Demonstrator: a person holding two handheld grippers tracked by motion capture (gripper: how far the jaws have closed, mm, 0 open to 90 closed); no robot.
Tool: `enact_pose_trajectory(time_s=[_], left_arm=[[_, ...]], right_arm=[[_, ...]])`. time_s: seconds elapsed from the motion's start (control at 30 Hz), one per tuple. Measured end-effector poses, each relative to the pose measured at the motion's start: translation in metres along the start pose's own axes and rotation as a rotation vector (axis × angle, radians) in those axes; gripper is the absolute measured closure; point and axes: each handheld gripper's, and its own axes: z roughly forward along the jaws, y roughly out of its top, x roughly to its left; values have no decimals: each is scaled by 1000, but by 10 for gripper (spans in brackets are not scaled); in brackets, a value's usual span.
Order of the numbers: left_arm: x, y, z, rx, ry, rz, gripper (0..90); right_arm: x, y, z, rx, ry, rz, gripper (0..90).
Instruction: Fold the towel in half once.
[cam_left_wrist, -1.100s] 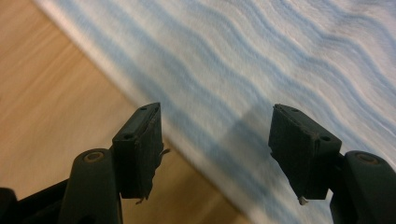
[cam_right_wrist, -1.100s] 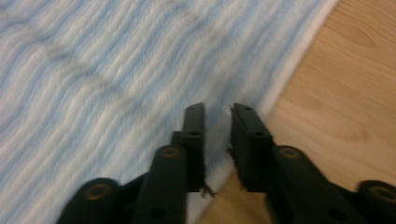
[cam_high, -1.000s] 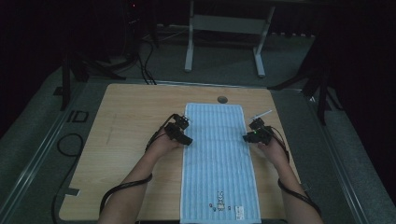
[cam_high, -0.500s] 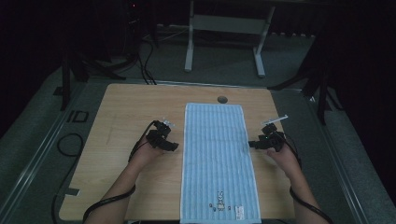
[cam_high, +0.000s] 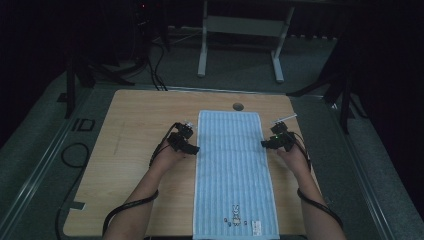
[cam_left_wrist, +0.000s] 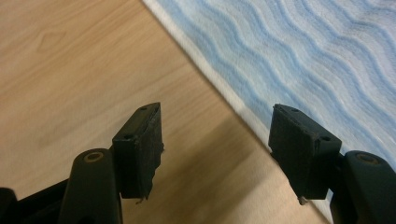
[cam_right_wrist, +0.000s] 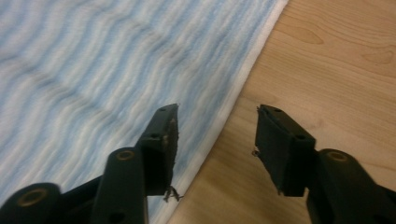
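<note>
A light blue striped towel lies flat and lengthwise on the wooden table, a small rabbit print near its front end. My left gripper sits at the towel's left edge, about a third of the way down. Its jaws are open, straddling the white hem over bare wood, nothing between them. My right gripper is at the right edge, opposite it. It is open too, one jaw over the towel and the other over the wood, with the hem running between them.
A round hole is set in the table just beyond the towel's far end. Cables trail from both grippers off the front edge. Behind the table stand a metal frame and dark stands on a grey floor.
Both grippers drew back from the towel's far corners, swung outward, and have now come in to the long edges at mid-length. The towel has stayed flat.
</note>
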Motion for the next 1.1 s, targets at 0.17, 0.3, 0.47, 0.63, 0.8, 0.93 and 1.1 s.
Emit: enact_pose_trajectory(time_s=[0.17, 0.3, 0.47, 0.63, 0.8, 0.93, 1.1], left_arm=[[2, 7, 11, -13, 6, -2, 417], [0, 13, 21, 5, 15, 0, 419], [-3, 19, 26, 2, -1, 12, 500], [-10, 20, 27, -18, -27, 11, 675], [-14, 22, 23, -19, -28, 31, 872], [-12, 25, 9, -55, -55, 24, 881], [-14, 26, -15, -94, -82, 42, 881]], right_arm=[[0, 6, 13, 32, -13, 22, 539], [0, 9, 25, 71, -22, 25, 564], [3, 12, 26, 81, -9, 19, 652], [9, 13, 26, 95, -9, -15, 824], [13, 12, 25, 94, -16, -38, 877], [7, 12, 13, 57, 10, -14, 880], [7, 13, -14, -17, 44, -22, 880]])
